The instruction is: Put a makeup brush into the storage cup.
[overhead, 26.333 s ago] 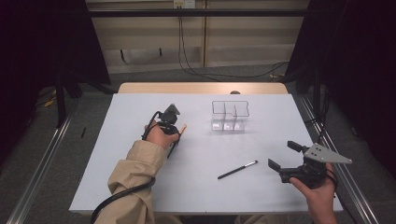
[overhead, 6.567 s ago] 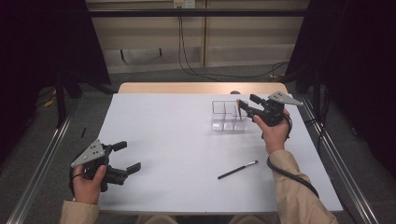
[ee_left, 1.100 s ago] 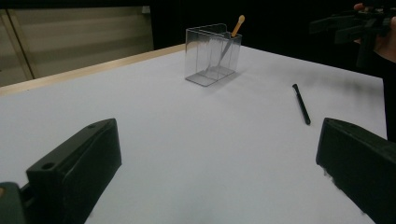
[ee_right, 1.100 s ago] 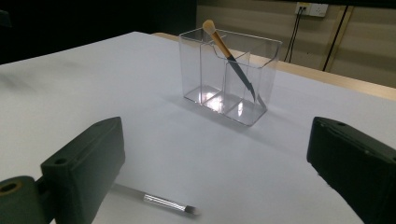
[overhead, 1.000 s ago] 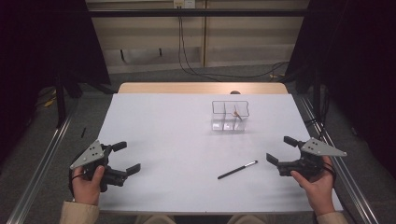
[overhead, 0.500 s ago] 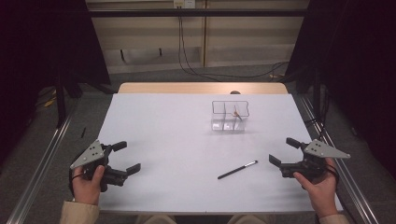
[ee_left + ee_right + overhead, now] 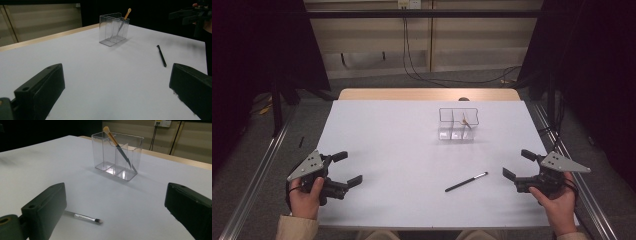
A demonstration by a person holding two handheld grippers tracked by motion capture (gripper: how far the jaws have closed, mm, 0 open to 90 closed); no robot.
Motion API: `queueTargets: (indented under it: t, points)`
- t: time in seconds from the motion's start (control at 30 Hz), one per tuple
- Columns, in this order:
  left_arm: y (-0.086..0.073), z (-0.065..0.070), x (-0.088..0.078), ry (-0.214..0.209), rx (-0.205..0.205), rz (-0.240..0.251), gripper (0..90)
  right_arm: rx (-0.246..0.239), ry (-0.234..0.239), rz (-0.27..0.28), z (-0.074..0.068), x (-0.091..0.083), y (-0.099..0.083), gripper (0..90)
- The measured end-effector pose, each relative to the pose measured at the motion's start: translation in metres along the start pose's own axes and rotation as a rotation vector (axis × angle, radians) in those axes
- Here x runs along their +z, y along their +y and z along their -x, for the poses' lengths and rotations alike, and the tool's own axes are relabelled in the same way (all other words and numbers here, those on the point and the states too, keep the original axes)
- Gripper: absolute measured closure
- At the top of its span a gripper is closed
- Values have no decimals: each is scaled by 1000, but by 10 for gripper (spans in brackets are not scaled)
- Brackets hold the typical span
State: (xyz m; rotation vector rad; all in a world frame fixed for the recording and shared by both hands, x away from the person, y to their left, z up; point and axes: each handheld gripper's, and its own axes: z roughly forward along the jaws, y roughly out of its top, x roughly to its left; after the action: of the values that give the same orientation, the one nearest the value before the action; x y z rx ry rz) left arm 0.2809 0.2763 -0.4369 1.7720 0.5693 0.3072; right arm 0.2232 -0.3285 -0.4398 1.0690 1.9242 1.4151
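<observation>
Both tools idle, jaws spread wide, nothing between them. Right gripper (image 7: 521,167) sits off the near-right of the clear organizer (image 7: 457,124), low over the white table (image 7: 392,145), its jaws pointing in toward the table's middle; left gripper (image 7: 348,168) sits off the near-left, well apart from the organizer, jaws likewise pointing inward. The loose item is a thin black brush (image 7: 466,182) lying flat on the table on the near side of the organizer, nearer the right gripper than the left; in the right gripper view it shows a metal ferrule and a small dark tip (image 7: 85,217). Judgement: light, stiff, narrow, likely to roll or skid on the smooth sheet; best pinched across the handle near mid-length, jaws brought down square to its axis, not at the bristle end. The organizer is a three-cell clear plastic box, light and apt to slide if bumped; a tan-tipped brush (image 7: 117,142) leans in one of its cells. Each hand grips its tool from behind, forearms entering from the near edge, wrists roughly level, the right hand (image 7: 557,197) at the table's near-right corner.
</observation>
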Motion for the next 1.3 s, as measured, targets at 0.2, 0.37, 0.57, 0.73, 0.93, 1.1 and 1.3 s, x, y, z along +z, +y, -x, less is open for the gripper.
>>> queueTargets:
  t: [0.2, 0.37, 0.57, 0.73, 0.93, 1.1, 1.3]
  points:
    - [-1, -1, 2, -5, -3, 1, 0, 3, -5, -5, 0, -2, -1, 37]
    - [0, 0, 1, -1, -2, 1, 0, 1, 0, -13, -1, 0, 0, 37]
    - [-1, 1, 0, -1, -4, 2, 0, -1, 5, -12, -2, 3, 3, 37]
    - [-1, 1, -1, 0, -3, 2, 0, -11, 12, -12, -5, 8, 6, 37]
    - [-1, 1, -1, -2, -3, 2, 0, -9, 24, -12, -9, 17, 10, 37]
    - [0, 1, -1, -3, 2, 1, 0, -12, 34, -18, -13, 24, 12, 37]
    - [0, 1, 0, -4, 0, 0, 0, -6, 46, -23, -16, 33, 14, 37]
